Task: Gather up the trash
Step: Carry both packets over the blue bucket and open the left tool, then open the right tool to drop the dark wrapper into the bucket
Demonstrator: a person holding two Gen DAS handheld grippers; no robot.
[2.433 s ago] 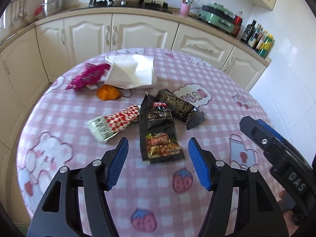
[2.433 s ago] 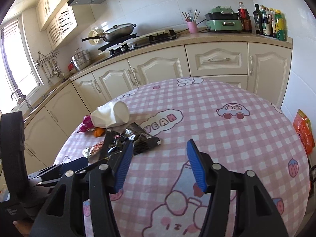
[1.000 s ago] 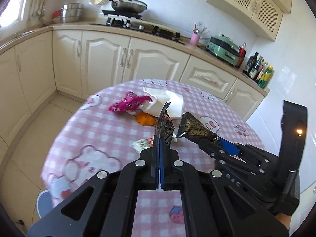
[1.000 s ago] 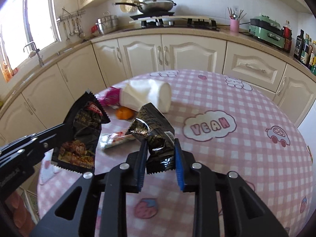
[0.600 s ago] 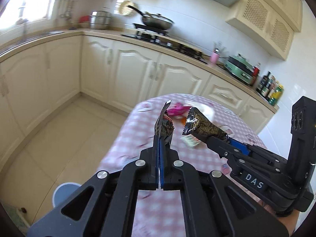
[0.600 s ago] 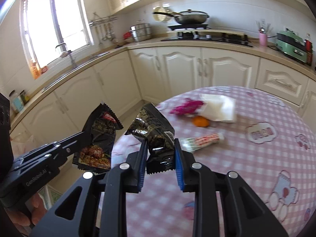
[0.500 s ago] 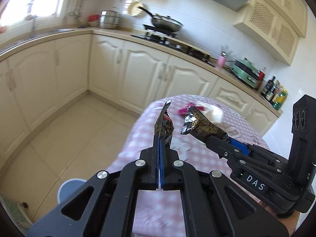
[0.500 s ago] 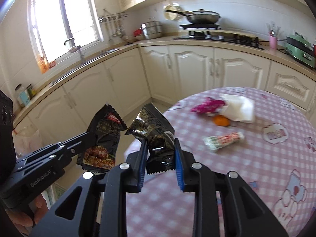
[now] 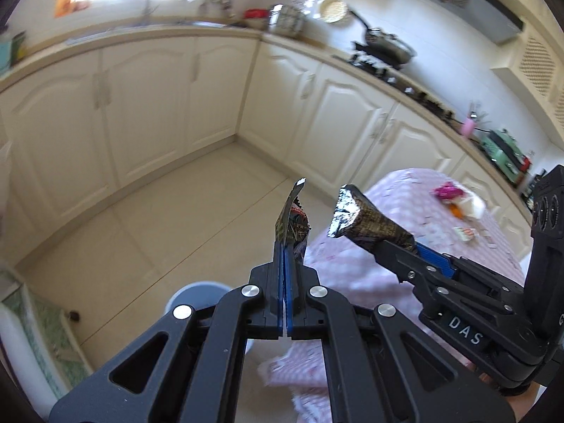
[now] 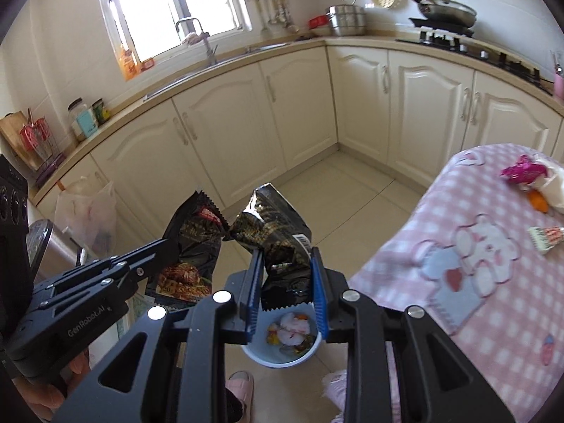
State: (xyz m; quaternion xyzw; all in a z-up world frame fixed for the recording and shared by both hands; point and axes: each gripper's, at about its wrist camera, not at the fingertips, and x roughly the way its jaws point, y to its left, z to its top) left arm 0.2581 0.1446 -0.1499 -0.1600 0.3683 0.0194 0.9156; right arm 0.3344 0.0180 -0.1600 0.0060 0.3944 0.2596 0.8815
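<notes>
My left gripper (image 9: 284, 246) is shut on a black snack wrapper (image 9: 293, 224), seen edge-on; the same wrapper shows flat in the right wrist view (image 10: 192, 246). My right gripper (image 10: 285, 264) is shut on a crumpled black wrapper (image 10: 278, 236), which also shows in the left wrist view (image 9: 366, 224). Both are held in the air over the floor beside the table. A pale blue trash bin (image 10: 282, 350) with trash inside stands on the floor right below the right gripper. Its rim also shows behind the left gripper (image 9: 197, 290).
The round table with a pink checked cloth (image 10: 476, 282) is at the right, still holding a magenta wrapper (image 10: 523, 171), an orange piece (image 10: 537, 201), white paper (image 10: 555, 190) and a red-white wrapper (image 10: 548, 236). Cream cabinets (image 10: 246, 134) line the walls. A plastic bag (image 10: 88, 211) hangs at left.
Both grippers, each holding its wrapper, have swung left off the table and out over the floor. The blue bin has come into view below them.
</notes>
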